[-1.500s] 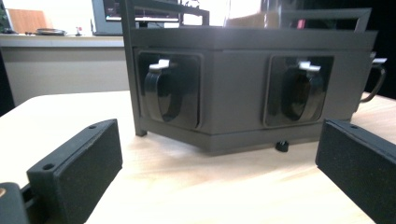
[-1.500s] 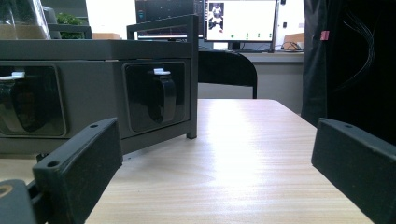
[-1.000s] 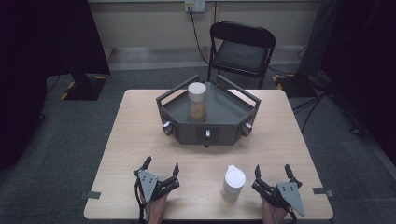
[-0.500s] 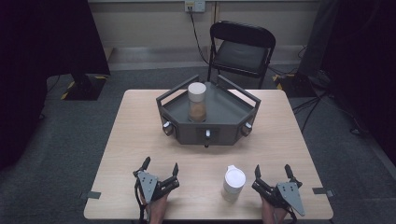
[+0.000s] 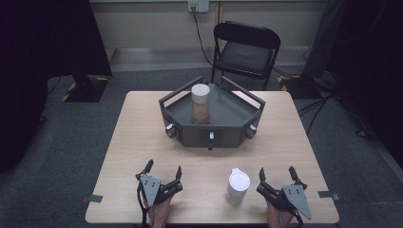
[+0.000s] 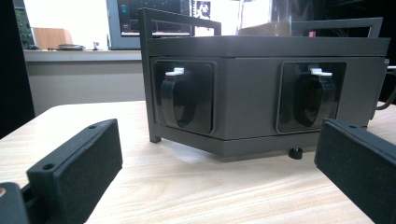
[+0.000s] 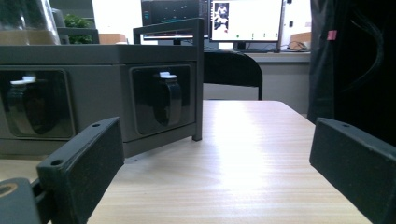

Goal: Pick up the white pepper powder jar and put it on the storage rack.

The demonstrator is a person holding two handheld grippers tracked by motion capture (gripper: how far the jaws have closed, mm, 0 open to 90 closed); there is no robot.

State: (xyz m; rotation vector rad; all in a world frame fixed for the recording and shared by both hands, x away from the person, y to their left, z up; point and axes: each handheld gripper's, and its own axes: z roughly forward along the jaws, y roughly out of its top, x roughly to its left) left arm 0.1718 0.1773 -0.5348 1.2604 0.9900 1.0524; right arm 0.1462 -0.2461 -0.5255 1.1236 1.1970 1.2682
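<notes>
A dark grey angular tray (image 5: pixel 223 134) with railings stands at the middle back of the wooden table (image 5: pixel 142 123). Inside it a clear jar (image 5: pixel 200 104) with brown contents and a white lid stands upright. A white lidded cup (image 5: pixel 237 186) stands near the front edge. My left gripper (image 5: pixel 164 171) rests open on the table at the front left, nothing between its jaws. My right gripper (image 5: pixel 277 173) rests open just right of the cup, apart from it. The tray front (image 6: pixel 243 100) with two dark knobs faces the left gripper (image 6: pixel 219 163). The right gripper (image 7: pixel 215 158) faces the tray corner (image 7: pixel 154 98).
A black folding chair (image 5: pixel 244 50) stands behind the table. Dark curtains hang at both sides and cables run on the floor at the right. Bare tabletop lies between the tray and the grippers.
</notes>
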